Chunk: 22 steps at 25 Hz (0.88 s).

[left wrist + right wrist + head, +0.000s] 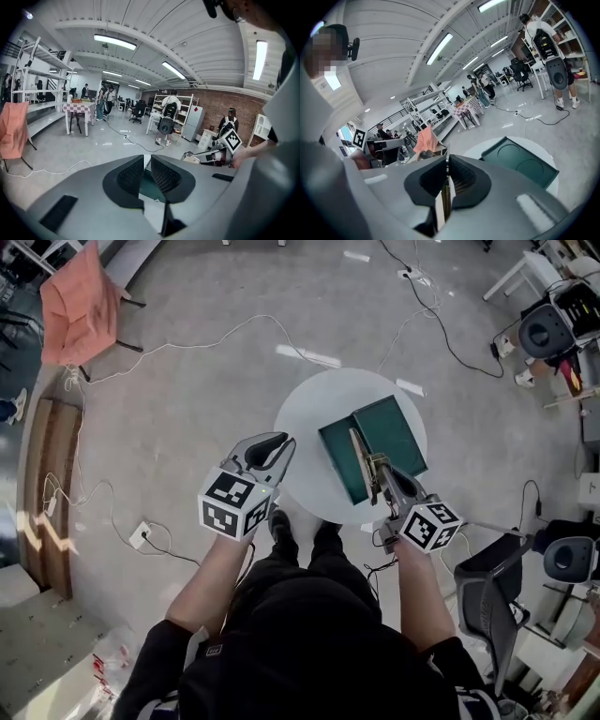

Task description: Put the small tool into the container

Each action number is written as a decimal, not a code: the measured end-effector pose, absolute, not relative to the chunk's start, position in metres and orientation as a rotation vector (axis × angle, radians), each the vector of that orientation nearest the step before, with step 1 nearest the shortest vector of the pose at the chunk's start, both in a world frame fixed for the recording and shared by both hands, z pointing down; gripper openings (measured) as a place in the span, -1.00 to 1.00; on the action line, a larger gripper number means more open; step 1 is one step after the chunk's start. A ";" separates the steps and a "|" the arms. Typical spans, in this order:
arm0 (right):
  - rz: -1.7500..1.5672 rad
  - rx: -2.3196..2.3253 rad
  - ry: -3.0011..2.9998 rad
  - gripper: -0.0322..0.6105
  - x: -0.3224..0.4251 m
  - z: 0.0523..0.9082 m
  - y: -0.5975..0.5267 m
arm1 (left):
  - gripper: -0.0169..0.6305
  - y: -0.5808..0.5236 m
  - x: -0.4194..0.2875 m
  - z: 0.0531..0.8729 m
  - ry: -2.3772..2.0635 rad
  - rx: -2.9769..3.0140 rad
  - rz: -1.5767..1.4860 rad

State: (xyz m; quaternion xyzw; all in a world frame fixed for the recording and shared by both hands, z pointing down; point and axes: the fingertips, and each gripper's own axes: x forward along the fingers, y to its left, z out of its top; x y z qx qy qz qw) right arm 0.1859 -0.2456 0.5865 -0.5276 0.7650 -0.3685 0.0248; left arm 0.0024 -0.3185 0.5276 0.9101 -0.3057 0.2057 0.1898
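My right gripper [380,470] comes in from about 5 o'clock on the round white worktop [305,418]. Its fingers are pinched on the small tool [358,446], a thin flat strip that runs out past the fingertips toward 11 o'clock. In the right gripper view the tool [446,202] stands edge-on in the slit between the right gripper's [446,161] two dark pads, clamped on both sides, with its tip poking up above them.

The container [384,432] is a dark green case lying open and flat on the worktop, covering the middle and the 3 o'clock side. From the head view the tool lies over the line where the two halves meet, toward the 9 o'clock half. I cannot tell whether it touches the container or hangs above it. In the right gripper view the container [520,161] sits at 2 o'clock from my fingers, and one half shows two round hollows.

My left gripper [272,451] is at the worktop's 8 o'clock edge, clear of the container. In the left gripper view the left gripper's [147,161] fingers stand a narrow slit apart with nothing held. Through the slit I see a sliver of green container [149,185] and white worktop [153,209].
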 end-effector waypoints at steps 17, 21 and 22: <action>-1.514 -1.623 2.417 -0.86 0.184 0.719 -0.263 | -0.79 -0.306 0.007 0.557 -0.931 2.441 0.681; -1.547 -1.632 2.448 -0.86 0.178 0.738 -0.270 | -0.79 -0.300 -0.011 0.555 -0.991 2.410 0.694; -1.557 -1.635 2.451 -0.86 0.177 0.742 -0.272 | -0.79 -0.298 -0.015 0.555 -1.006 2.401 0.696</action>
